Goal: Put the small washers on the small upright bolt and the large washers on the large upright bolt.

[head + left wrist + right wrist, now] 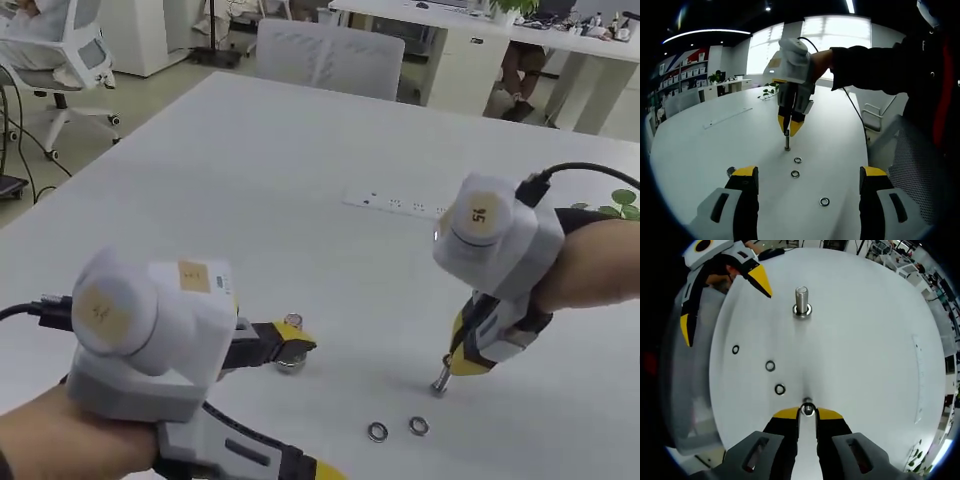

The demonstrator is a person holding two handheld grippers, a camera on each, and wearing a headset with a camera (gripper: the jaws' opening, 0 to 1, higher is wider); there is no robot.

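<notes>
The small bolt (440,380) stands upright on the white table (300,180). My right gripper (465,365) points down at its top, jaws nearly closed on a small ring-shaped washer (808,409) right over the bolt (787,145). Three loose washers (770,365) lie in a row beside it; two of them (377,432) show in the head view. The large bolt (801,302) stands upright further along, with a washer at its foot. My left gripper (808,175) is open wide and holds nothing; it hovers low beside the large bolt (291,362).
A white power strip (395,204) lies on the table beyond the work. Office chairs (330,55) and desks stand past the far edge. A green plant (620,205) is at the right edge.
</notes>
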